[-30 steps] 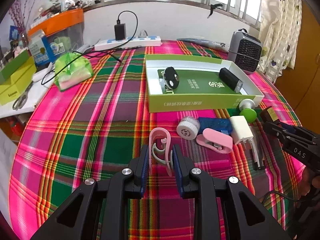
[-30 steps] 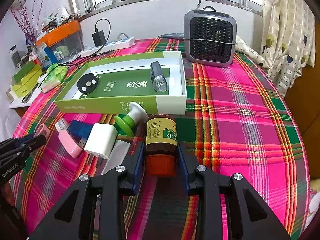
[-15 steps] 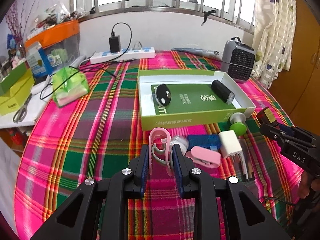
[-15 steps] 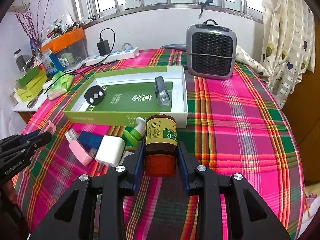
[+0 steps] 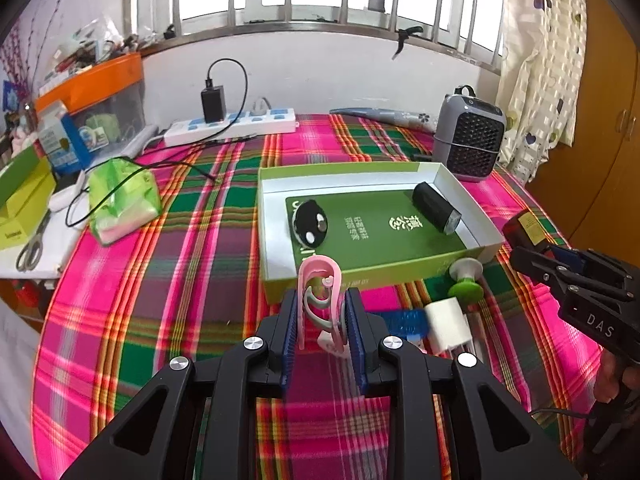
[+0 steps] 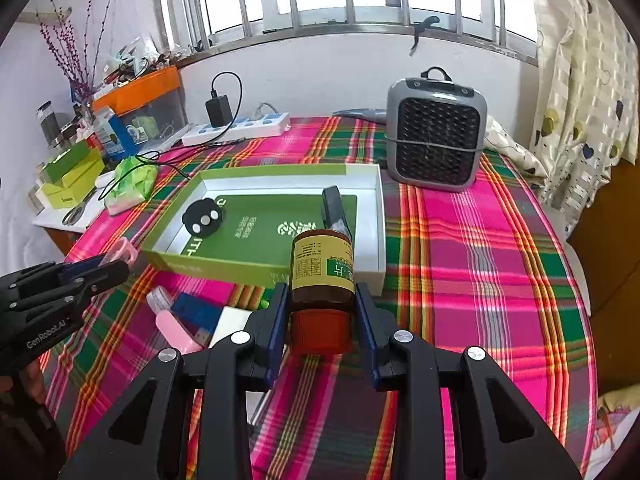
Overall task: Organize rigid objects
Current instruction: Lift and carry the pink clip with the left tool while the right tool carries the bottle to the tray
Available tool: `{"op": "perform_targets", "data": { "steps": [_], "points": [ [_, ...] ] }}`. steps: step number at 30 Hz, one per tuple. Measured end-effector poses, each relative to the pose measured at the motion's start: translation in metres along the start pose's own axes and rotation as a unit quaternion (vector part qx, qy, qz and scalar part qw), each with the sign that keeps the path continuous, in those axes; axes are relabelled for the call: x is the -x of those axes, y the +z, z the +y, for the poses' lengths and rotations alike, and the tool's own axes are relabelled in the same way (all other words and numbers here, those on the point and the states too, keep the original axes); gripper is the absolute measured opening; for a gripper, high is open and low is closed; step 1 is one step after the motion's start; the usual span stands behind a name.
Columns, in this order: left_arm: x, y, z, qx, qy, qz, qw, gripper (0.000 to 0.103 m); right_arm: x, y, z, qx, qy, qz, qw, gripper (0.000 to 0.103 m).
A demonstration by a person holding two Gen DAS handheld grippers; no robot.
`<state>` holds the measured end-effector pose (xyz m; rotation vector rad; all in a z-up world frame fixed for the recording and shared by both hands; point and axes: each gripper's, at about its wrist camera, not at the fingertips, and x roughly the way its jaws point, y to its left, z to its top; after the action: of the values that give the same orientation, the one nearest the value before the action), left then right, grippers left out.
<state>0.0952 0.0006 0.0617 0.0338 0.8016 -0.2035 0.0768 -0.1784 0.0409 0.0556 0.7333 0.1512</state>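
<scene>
1. While the left gripper (image 5: 322,322) clamped a pink plastic loop clip (image 5: 320,280), the right gripper (image 6: 322,316) squeezed a brown, yellow-labelled, red-capped bottle (image 6: 322,268).
2. Both were held above the plaid tablecloth (image 6: 480,248), near the green-and-white cardboard tray (image 5: 272,216).
3. A white charger cube (image 5: 446,322) lay right.

Tray middle: bare floor between the black remote (image 6: 202,218) and the black torch (image 6: 335,212).
Table near edge: white charger (image 5: 447,323) and green suction cup (image 5: 466,280) crowd the tray (image 6: 374,232) front.
Table right edge: bare cloth; heater (image 6: 436,146) blocks the far corner.
</scene>
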Motion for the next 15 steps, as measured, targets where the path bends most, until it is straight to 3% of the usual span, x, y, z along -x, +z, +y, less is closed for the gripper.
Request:
{"op": "perform_targets", "data": {
  "steps": [15],
  "points": [
    [-0.04, 0.041, 0.001, 0.01, -0.021, 0.016, 0.9996, 0.022, -0.035, 0.043, 0.011, 0.034, 0.01, 0.016, 0.999, 0.033]
  ]
}}
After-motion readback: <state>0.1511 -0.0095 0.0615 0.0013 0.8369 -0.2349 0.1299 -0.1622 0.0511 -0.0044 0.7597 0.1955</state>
